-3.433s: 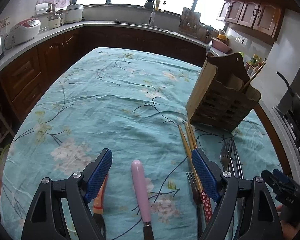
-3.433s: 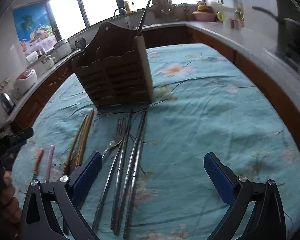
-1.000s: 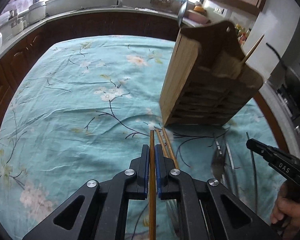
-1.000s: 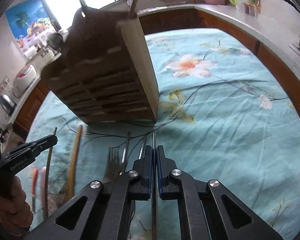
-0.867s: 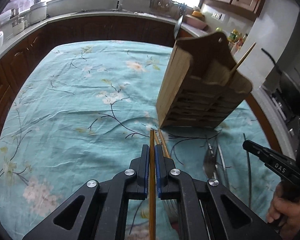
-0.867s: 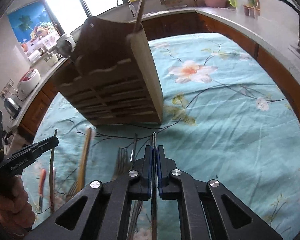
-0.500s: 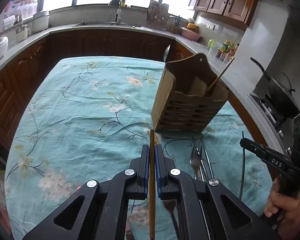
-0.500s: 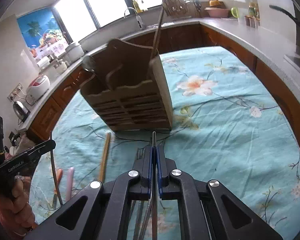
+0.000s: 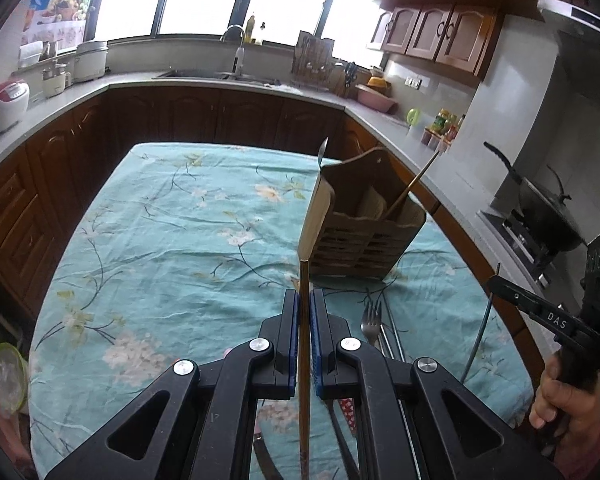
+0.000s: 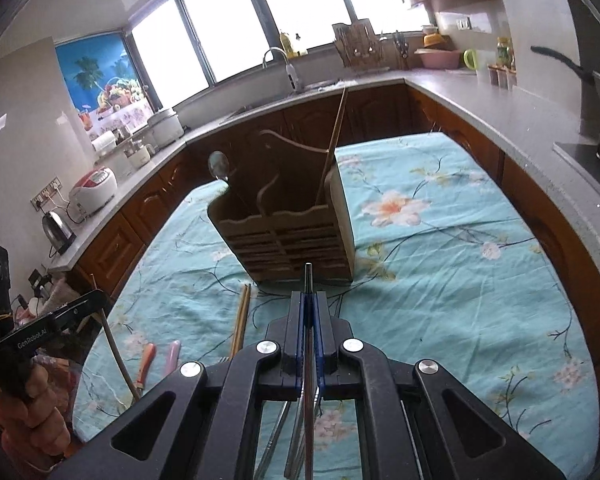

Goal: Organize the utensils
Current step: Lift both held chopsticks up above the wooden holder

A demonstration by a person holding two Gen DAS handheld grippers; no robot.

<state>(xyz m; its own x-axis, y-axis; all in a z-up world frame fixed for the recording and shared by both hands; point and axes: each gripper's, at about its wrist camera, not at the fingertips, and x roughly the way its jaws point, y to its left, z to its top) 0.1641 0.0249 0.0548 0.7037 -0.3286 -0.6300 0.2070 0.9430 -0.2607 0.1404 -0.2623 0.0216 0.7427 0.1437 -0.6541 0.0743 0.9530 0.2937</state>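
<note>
My left gripper [image 9: 305, 298] is shut on a wooden chopstick [image 9: 304, 276] that points at the wooden utensil holder [image 9: 364, 236] standing on the teal floral tablecloth [image 9: 172, 240]. A spoon [image 10: 219, 164] and one chopstick [image 10: 336, 136] stand in the holder [image 10: 284, 232]. My right gripper [image 10: 308, 300] is shut on a metal chopstick [image 10: 308, 274], raised in front of the holder. Each gripper appears in the other's view, held by a hand: the right gripper [image 9: 500, 286] and the left gripper [image 10: 98, 300].
On the cloth lie a fork [image 9: 370, 320], metal chopsticks [image 9: 392, 332], a wooden chopstick pair [image 10: 242, 320], an orange-handled knife [image 10: 146, 364] and a pink-handled knife [image 10: 173, 360]. Dark cabinets and a grey counter [image 9: 220, 84] ring the table. A wok [image 9: 548, 208] sits at the right.
Both grippers have lifted up and drawn back with their chopsticks still clamped. The holder now looks smaller and farther off, and more of the kitchen shows.
</note>
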